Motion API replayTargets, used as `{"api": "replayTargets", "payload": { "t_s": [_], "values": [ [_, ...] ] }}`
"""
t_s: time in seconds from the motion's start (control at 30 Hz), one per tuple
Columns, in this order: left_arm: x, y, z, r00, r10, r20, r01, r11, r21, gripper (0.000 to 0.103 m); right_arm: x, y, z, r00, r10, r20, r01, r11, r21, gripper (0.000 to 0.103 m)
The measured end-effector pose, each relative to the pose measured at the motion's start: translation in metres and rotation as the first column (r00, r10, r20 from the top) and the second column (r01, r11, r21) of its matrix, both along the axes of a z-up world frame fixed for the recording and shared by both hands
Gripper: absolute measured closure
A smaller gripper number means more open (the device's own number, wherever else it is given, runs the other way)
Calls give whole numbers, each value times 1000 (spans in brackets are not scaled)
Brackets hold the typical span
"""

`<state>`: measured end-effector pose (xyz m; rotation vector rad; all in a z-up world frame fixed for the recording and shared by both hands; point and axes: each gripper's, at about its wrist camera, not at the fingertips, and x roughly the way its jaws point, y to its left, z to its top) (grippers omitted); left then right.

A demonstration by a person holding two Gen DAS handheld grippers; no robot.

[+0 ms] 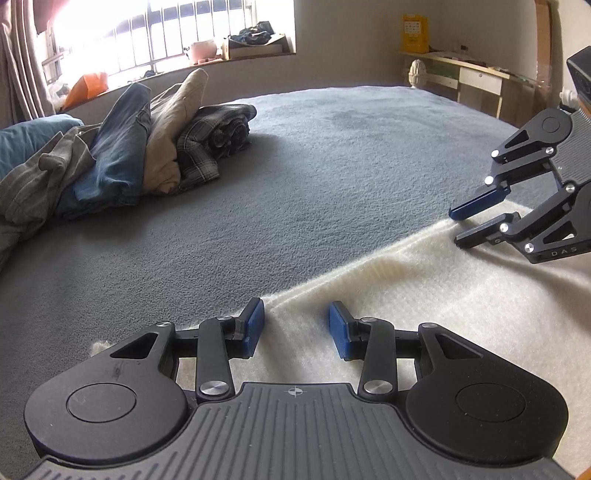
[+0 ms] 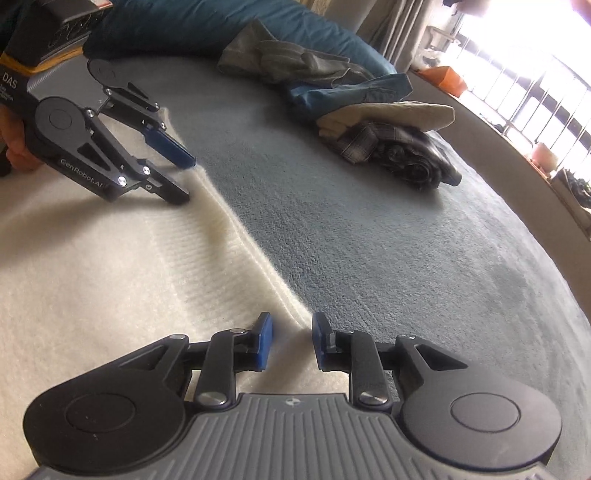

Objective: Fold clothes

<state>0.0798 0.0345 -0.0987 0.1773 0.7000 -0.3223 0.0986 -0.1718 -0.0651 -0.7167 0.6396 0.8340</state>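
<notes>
Grey-blue blanket (image 1: 332, 177) covers the whole bed we work on, and a cream knitted garment (image 1: 424, 314) lies spread flat across its near part, its ribbed edge running as a straight border against the grey.

Nearest to us in the left wrist view, our left gripper (image 1: 296, 328) hangs just over that edge near one corner. Its blue pads stand partly apart with a clear gap between them, and we see only cream fabric below the gap, none pinched between the pads. In the right wrist view our right gripper (image 2: 291, 341) sits further along the same edge, its jaws set a little narrower but still parted, the border of the garment passing under the gap. Nothing is gripped there either. We cannot tell whether the fingertips touch the cloth.

Each gripper shows in the other's view, angled down at the garment's edge, and a hand (image 2: 16, 147) grips the left one's handle.

Farther off, a heap of unfolded clothes (image 1: 122, 147) rests on the blanket: jeans, a beige piece, a dark plaid shirt and a striped grey one. Beyond it we see a bright barred window (image 1: 166, 33), and off to the right a desk (image 1: 461, 70) against the wall.
</notes>
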Motion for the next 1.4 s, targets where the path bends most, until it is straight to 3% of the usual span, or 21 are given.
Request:
{"api": "replayTargets", "payload": {
  "t_s": [0.13, 0.47, 0.57, 0.67, 0.73, 0.8, 0.87, 0.97, 1.1, 1.17, 1.2, 1.3, 1.4],
  "values": [
    [-1, 0, -1, 1000, 0, 3, 0, 1000, -2, 64, -6, -2, 1, 1000, -7, 28, 6, 1000, 2, 100],
    [0, 1, -1, 1000, 2, 2, -1, 1000, -8, 64, 1, -7, -14, 985, -174, 17, 173, 984, 47, 101],
    [0, 1, -1, 1000, 4, 2, -4, 1000, -11, 64, 1, -19, -1, 971, -236, -35, 239, 962, 133, 97],
    [-1, 1, -1, 1000, 4, 3, -4, 1000, -11, 64, 2, -45, 14, 940, -326, -106, 342, 914, 221, 89],
    [0, 0, -1, 1000, 6, 3, -6, 1000, -11, 64, 6, -68, 18, 904, -394, -163, 425, 868, 256, 76],
    [0, 0, -1, 1000, 6, 3, -6, 1000, -11, 64, 11, -88, 18, 861, -460, -216, 506, 816, 279, 68],
    [0, 0, -2, 1000, 6, 5, -6, 1000, -11, 64, 19, -110, 16, 801, -521, -296, 596, 740, 311, 67],
    [0, 0, -2, 1000, 6, 5, -6, 1000, -11, 64, 36, -137, 5, 700, -519, -491, 704, 619, 349, 65],
    [-1, 0, -1, 1000, 9, 4, -9, 1000, -10, 63, 51, -151, -14, 602, -441, -665, 775, 523, 355, 65],
    [-1, 0, -2, 1000, 9, 5, -9, 1000, -10, 63, 50, -149, -16, 611, -425, -668, 768, 522, 371, 78],
    [-1, 0, -2, 1000, 9, 5, -9, 1000, -10, 63, 49, -146, -16, 625, -430, -652, 759, 531, 378, 94],
    [-1, 0, -2, 1000, 9, 6, -9, 1000, -10, 63, 44, -147, -17, 634, -472, -612, 762, 517, 391, 94],
    [-1, 0, -2, 1000, 9, 5, -9, 1000, -13, 63, 43, -157, -27, 605, -494, -624, 789, 480, 385, 95]
  ]
}}
